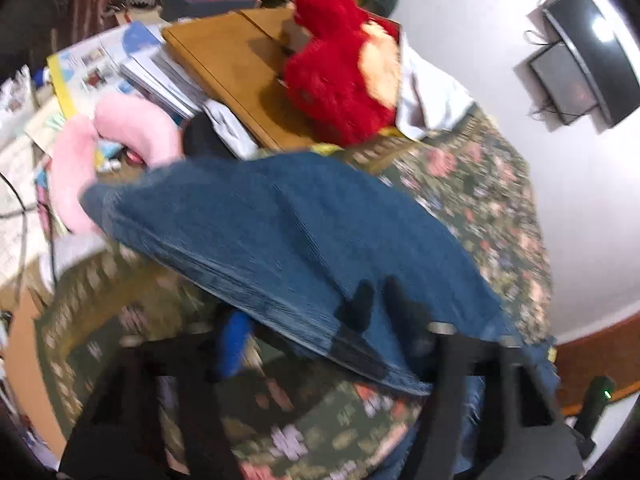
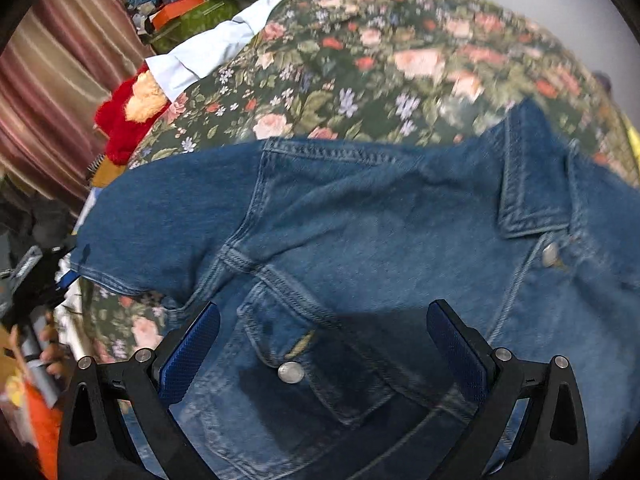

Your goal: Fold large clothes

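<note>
Floral bedspread (image 2: 360, 60) carries a denim jacket (image 2: 360, 220), collar toward the right. Right gripper (image 2: 324, 356) hovers spread above its chest pocket (image 2: 304, 344), touching nothing. Left gripper (image 1: 328, 332) pinches the jacket's edge.

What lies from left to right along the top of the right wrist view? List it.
striped curtain → red plush toy → white cloth → floral bedspread
</note>
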### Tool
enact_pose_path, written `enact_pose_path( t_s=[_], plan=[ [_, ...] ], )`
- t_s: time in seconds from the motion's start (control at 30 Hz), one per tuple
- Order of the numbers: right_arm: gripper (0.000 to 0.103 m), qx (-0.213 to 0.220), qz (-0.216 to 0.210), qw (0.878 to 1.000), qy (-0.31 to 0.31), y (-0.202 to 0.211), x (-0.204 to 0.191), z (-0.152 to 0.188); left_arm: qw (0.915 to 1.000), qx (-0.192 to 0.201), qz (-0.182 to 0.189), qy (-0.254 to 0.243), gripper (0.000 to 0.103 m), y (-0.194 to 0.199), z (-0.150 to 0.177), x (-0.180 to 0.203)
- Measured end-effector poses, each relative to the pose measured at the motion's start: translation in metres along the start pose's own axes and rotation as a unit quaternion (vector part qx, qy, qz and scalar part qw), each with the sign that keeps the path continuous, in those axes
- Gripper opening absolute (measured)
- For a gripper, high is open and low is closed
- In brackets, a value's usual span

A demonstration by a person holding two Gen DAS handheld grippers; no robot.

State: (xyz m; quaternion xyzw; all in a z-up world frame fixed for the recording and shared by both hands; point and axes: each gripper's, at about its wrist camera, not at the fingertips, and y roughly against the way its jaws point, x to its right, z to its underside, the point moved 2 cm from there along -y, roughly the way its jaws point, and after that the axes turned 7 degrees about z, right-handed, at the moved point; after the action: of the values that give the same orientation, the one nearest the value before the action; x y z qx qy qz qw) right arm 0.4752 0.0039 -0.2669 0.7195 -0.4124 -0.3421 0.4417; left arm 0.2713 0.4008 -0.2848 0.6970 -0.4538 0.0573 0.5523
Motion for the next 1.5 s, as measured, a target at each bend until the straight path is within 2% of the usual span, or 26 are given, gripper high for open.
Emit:
enact_pose_path(
  t_s=[0.03,0.13,0.2,0.3,0.37,0.43,0.47,0.53,0.57,0.6,0.73,0.83,0.9,1.03,1.13,1.2,1.27,1.33,1.4,1.5],
  plan=[
    [0.103,-0.005,-0.009,1.000,-0.006,-0.001,0.001,0.000,0.9998,0.003,-0.015,-0.008,0.026,-0.002,-0.005,0.001],
    [0.103,-0.015,-0.032,0.999,-0.027,0.000,0.008,0.002,0.9963,0.013,-0.060,-0.061,0.012,-0.002,-0.018,0.020],
    [0.103,-0.013,-0.039,0.998,-0.041,0.008,0.016,0.003,0.9926,0.017,-0.070,-0.098,0.009,0.001,-0.023,0.038],
    [0.103,0.007,-0.040,0.998,-0.057,0.030,0.033,0.009,0.9840,0.051,-0.057,-0.161,0.006,0.024,-0.026,0.084],
    [0.103,0.026,-0.038,0.997,-0.066,0.049,0.047,0.015,0.9730,0.084,-0.047,-0.209,0.006,0.047,-0.022,0.127],
    [0.103,0.038,-0.025,0.997,-0.068,0.067,0.060,0.024,0.9659,0.098,-0.010,-0.239,0.005,0.062,-0.016,0.161],
    [0.103,0.043,-0.018,0.997,-0.067,0.075,0.065,0.027,0.9575,0.110,0.008,-0.266,0.005,0.072,-0.007,0.189],
    [0.103,0.056,-0.009,0.996,-0.067,0.092,0.078,0.035,0.9423,0.131,0.011,-0.308,0.005,0.081,0.008,0.225],
    [0.103,0.061,-0.007,0.996,-0.069,0.101,0.084,0.039,0.9299,0.141,0.014,-0.340,0.005,0.083,0.025,0.250],
    [0.103,0.067,-0.006,0.995,-0.073,0.109,0.093,0.044,0.9253,0.140,0.021,-0.352,0.005,0.082,0.033,0.263],
    [0.103,0.084,-0.006,0.992,-0.091,0.138,0.118,0.062,0.9096,0.082,0.065,-0.402,0.005,0.051,0.094,0.312],
    [0.103,0.091,-0.003,0.991,-0.097,0.153,0.133,0.077,0.8978,0.004,0.092,-0.431,0.005,0.016,0.148,0.329],
    [0.103,0.092,0.002,0.991,-0.101,0.160,0.141,0.088,0.8857,-0.056,0.109,-0.448,0.005,-0.008,0.187,0.335],
    [0.103,0.084,0.015,0.991,-0.103,0.164,0.153,0.104,0.8531,-0.161,0.099,-0.486,0.006,-0.047,0.259,0.329],
    [0.103,0.077,0.019,0.991,-0.104,0.163,0.157,0.111,0.8353,-0.180,0.080,-0.513,0.007,-0.057,0.286,0.321],
    [0.103,0.074,0.018,0.992,-0.102,0.161,0.156,0.113,0.8361,-0.180,0.078,-0.512,0.010,-0.052,0.289,0.317],
    [0.103,0.072,0.020,0.992,-0.098,0.159,0.150,0.111,0.8461,-0.173,0.091,-0.496,0.017,-0.039,0.274,0.313],
    [0.103,0.074,0.019,0.993,-0.092,0.158,0.141,0.106,0.8570,-0.153,0.099,-0.482,0.041,-0.024,0.258,0.311],
    [0.103,0.078,0.013,0.994,-0.080,0.156,0.128,0.098,0.8688,-0.118,0.099,-0.471,0.053,-0.004,0.240,0.301],
    [0.103,0.081,0.006,0.995,-0.056,0.150,0.103,0.082,0.8851,-0.064,0.070,-0.456,0.055,0.018,0.199,0.277]
  ],
)
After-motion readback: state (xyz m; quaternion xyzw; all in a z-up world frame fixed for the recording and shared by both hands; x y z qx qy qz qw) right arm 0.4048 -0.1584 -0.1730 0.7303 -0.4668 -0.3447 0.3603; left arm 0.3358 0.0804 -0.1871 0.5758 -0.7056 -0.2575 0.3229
